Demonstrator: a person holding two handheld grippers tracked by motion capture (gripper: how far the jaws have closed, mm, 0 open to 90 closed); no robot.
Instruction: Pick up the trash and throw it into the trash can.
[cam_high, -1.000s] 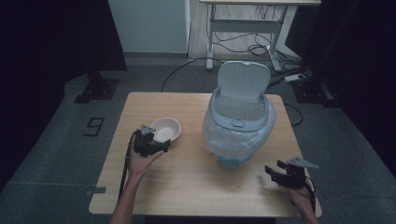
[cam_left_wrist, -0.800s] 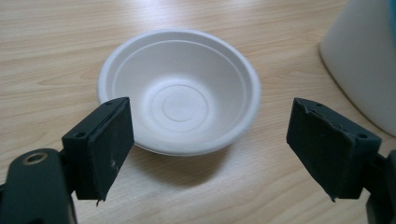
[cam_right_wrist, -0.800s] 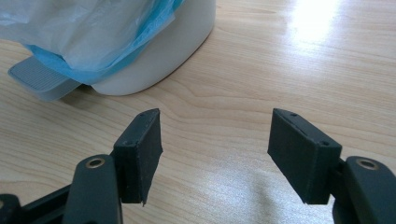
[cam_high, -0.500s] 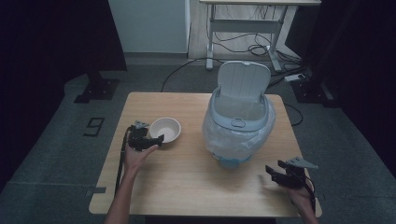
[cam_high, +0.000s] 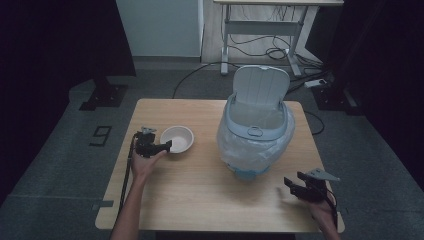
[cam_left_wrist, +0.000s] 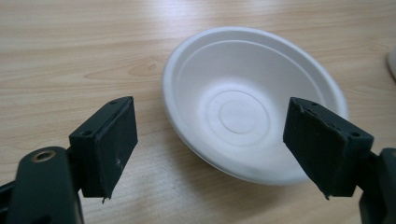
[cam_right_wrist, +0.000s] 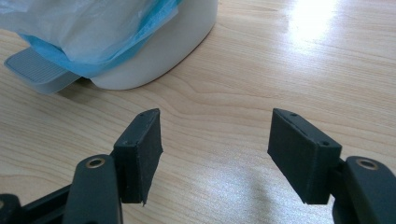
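The white bowl (cam_high: 176, 139) sits left of centre on the table (cam_high: 200, 195). The left gripper (cam_high: 165, 146) is at its rim, fingers (cam_left_wrist: 109, 140) spread wide, gripping nothing. At lower right, the right gripper (cam_high: 291, 185) is open and empty near the bin (cam_high: 255, 135).

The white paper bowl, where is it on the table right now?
In the high view the white paper bowl sits on the table's left half, just beyond the open left tongs and left of the lined pedal bin.
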